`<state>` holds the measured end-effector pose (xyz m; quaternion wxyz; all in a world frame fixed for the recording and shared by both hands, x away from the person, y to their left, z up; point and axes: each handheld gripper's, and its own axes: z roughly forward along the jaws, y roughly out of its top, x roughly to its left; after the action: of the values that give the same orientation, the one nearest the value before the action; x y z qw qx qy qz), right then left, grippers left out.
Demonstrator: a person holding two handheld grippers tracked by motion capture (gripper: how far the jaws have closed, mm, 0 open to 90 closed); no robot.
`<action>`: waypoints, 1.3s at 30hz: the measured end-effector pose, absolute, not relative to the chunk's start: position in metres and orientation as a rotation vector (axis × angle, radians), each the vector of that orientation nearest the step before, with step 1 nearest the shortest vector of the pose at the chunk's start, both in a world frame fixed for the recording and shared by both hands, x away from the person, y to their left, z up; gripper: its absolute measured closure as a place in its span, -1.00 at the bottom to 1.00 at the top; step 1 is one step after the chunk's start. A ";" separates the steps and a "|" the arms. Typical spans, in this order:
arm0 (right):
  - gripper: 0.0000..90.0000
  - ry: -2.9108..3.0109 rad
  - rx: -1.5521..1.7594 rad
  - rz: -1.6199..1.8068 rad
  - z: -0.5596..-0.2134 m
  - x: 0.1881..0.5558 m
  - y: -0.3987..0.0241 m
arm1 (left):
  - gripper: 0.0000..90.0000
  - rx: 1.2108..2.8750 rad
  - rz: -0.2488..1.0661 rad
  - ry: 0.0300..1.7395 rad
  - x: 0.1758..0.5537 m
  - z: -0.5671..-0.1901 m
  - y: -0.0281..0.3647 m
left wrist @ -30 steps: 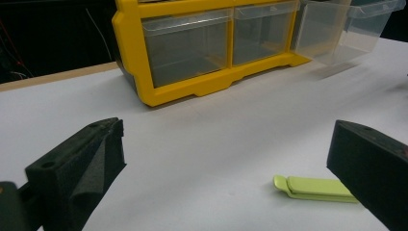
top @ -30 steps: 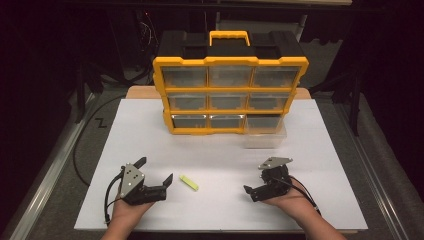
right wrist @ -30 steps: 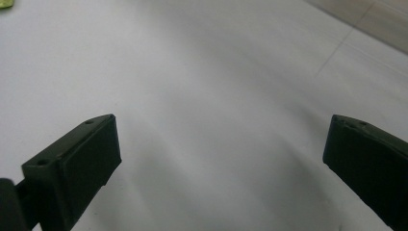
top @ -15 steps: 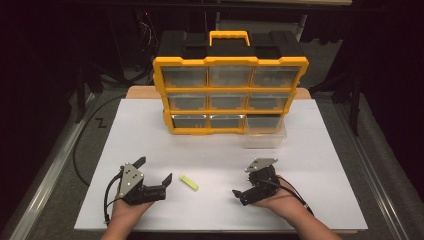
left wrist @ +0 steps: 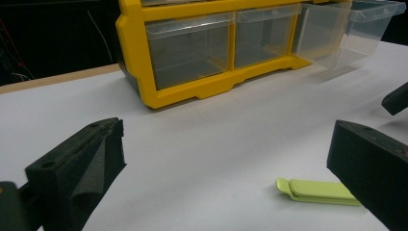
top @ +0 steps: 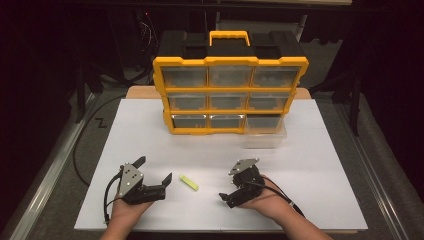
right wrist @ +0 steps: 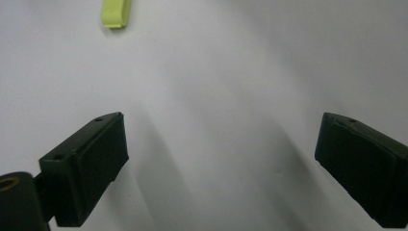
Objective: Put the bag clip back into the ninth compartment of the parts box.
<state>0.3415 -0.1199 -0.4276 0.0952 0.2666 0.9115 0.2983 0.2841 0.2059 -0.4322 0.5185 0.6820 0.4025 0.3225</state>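
The small lime-green plastic clip point(top: 189, 182) lay flat on the white counter point(top: 320, 165), between my two tools and nearer the left one. In the left gripper view it sat low and just beside the right-hand jaw, not between the pads; in the right gripper view its end point(right wrist: 116, 13) showed at the top edge, well ahead of the jaws.

The right tool point(top: 226, 198) had shifted across the counter toward the clip since a second ago. Its jaws stood wide and had just been closing slightly, with nothing between them but bare counter. The left tool point(top: 154, 174) rested with its jaws spread wide and empty too.

Beyond the clip stood the yellow drawer organizer point(top: 230, 95) with its black top, and its bottom right clear drawer point(top: 265, 132) was pulled out toward me and looked empty.

I judged this to be the approach step: the clip was not yet grasped. The next move called for bringing the right tool on until the clip lay squarely between the pads, lowering close to the counter, then pinching across its narrow width. Since it lay so flat, a shallow grip could skid it away. The open drawer looked like the likely destination.
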 end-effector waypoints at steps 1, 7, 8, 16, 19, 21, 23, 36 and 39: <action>-0.86 2.707 0.778 0.882 -0.428 0.341 -0.117 | -0.99 1.637 0.773 0.965 0.284 -0.432 0.206; -0.82 2.739 0.736 0.884 -0.428 0.340 -0.101 | -0.99 1.638 0.774 0.964 0.284 -0.432 0.206; -0.80 2.746 0.730 0.886 -0.428 0.340 -0.098 | -0.99 1.636 0.774 0.966 0.284 -0.432 0.206; -0.64 2.782 0.685 0.899 -0.426 0.340 -0.082 | -0.99 1.636 0.772 0.966 0.284 -0.432 0.206; -0.61 2.796 0.665 0.894 -0.427 0.341 -0.076 | -0.99 1.637 0.771 0.966 0.284 -0.432 0.206; -0.58 2.804 0.657 0.890 -0.427 0.341 -0.073 | -0.99 1.638 0.771 0.966 0.285 -0.432 0.206; -0.53 2.808 0.652 0.890 -0.426 0.342 -0.070 | -0.99 1.638 0.770 0.966 0.285 -0.432 0.206; -0.08 2.830 0.614 0.923 -0.422 0.344 -0.049 | -0.99 1.635 0.768 0.958 0.284 -0.432 0.206; 0.04 2.821 0.595 0.926 -0.422 0.344 -0.045 | -0.99 1.635 0.768 0.956 0.284 -0.432 0.206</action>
<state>0.3440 -0.0448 -0.4221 0.0566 0.1963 0.9301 0.3052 0.2839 0.2060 -0.4317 0.5216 0.6826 0.3991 0.3206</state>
